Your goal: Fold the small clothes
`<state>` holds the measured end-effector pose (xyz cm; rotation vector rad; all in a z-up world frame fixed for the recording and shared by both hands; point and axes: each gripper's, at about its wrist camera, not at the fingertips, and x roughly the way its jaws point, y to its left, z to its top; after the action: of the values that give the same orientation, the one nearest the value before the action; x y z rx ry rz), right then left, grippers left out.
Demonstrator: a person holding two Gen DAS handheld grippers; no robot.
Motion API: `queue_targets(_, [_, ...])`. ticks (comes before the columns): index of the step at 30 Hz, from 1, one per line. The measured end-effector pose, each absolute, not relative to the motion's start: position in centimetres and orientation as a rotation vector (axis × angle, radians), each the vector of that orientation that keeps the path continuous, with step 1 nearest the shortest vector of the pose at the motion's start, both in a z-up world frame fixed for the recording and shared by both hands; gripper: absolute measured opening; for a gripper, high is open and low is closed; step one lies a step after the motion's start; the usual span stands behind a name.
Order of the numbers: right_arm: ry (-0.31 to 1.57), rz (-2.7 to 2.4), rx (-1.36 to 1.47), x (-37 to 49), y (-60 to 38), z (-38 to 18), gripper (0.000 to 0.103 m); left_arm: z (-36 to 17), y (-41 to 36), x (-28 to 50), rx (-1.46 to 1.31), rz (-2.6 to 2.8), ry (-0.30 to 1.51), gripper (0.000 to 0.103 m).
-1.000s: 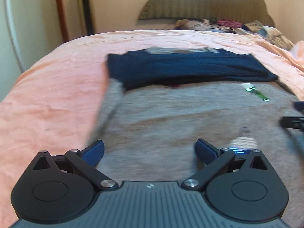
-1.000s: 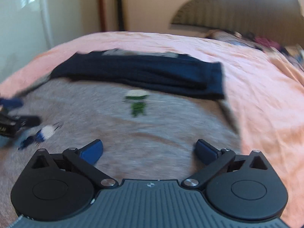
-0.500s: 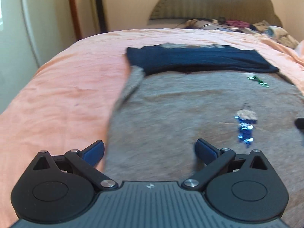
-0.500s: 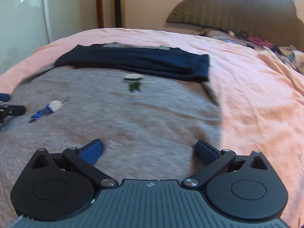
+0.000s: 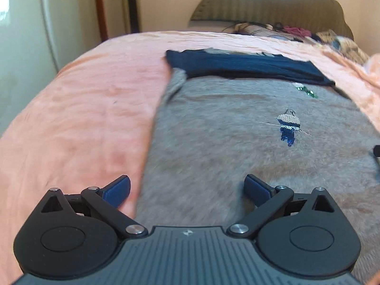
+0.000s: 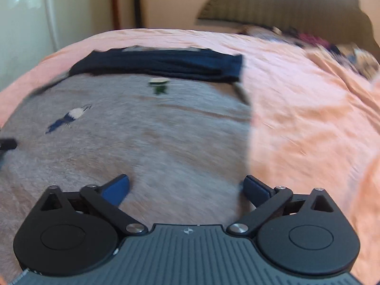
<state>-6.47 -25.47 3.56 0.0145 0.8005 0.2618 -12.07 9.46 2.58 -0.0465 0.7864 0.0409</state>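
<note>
Grey garment (image 5: 237,147) lies flat on pink bed cover (image 5: 83,118), navy band (image 5: 242,65) at far end. Left tongs (image 5: 187,188) spread wide, empty, straddling garment's left edge near hem. Right tongs (image 6: 186,188) likewise released, at right edge. We judge step: take near corners. Advice: we pinch grey layer only, not bed cover; both sides level, then carry hem toward navy band evenly. No containers in view; loose clothes heaped by headboard (image 5: 273,9).

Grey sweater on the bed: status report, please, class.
Left gripper open, right gripper open, nothing held. Grey sweater flat on pink bedspread, navy band at far end. Nothing in the way.
</note>
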Motion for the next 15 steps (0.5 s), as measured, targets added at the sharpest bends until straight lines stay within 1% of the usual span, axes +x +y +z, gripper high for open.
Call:
queue_targets(1, [0.81, 0.278, 0.095, -7.2, -27.1, 4.1, 0.1, 2.8, 10.4, -12.9, -0.107, 0.034, 0.798, 0.103])
queue_targets(3, [0.889, 0.297, 0.257, -8.4, -30.3, 3.9, 0.101, 2.9, 12.7, -14.7, -0.276, 0.007, 0.829, 0.103])
queue_targets(4, [0.924, 0.302, 0.31, -8.8, -31.4, 3.7, 0.1, 2.8, 13.5, -15.4, -0.346, -0.004, 0.833, 0.103])
queue_targets(5, [0.935, 0.315, 0.349, -9.3, -32.4, 3.5, 0.098, 2.8, 14.1, -16.2, -0.403, -0.012, 0.823, 0.102])
queue_targets(7, [0.947, 0.354, 0.407, -10.1, -33.2, 3.5, 0.098, 2.8, 14.8, -16.8, -0.512, -0.057, 0.817, 0.102])
queue_targets(9, [0.97, 0.402, 0.438, -10.3, -33.0, 3.5, 0.093, 2.5, 14.9, -16.9, -0.584, -0.104, 0.811, 0.102])
queue_targets(10, [0.982, 0.422, 0.432, -10.1, -32.6, 3.4, 0.085, 2.5, 14.4, -16.6, -0.569, -0.103, 0.812, 0.102])
queue_targets(11, [0.983, 0.42, 0.403, -10.1, -32.0, 3.3, 0.075, 2.6, 14.1, -16.4, -0.541, -0.094, 0.816, 0.095])
queue_targets(12, [0.984, 0.414, 0.371, -9.8, -31.7, 3.3, 0.056, 2.8, 13.6, -16.2, -0.501, -0.071, 0.82, 0.086])
queue_targets(13, [0.999, 0.401, 0.355, -9.5, -31.6, 3.3, 0.039, 2.9, 13.2, -15.8, -0.458, -0.054, 0.836, 0.047])
queue_targets(14, [1.022, 0.38, 0.358, -8.9, -31.9, 3.1, 0.014, 2.8, 13.1, -15.4, -0.425, -0.026, 0.861, 0.019])
queue_targets(15, [1.022, 0.388, 0.379, -8.9, -32.4, 2.9, 0.012, 2.7, 13.4, -15.1, -0.401, 0.0, 0.874, 0.012])
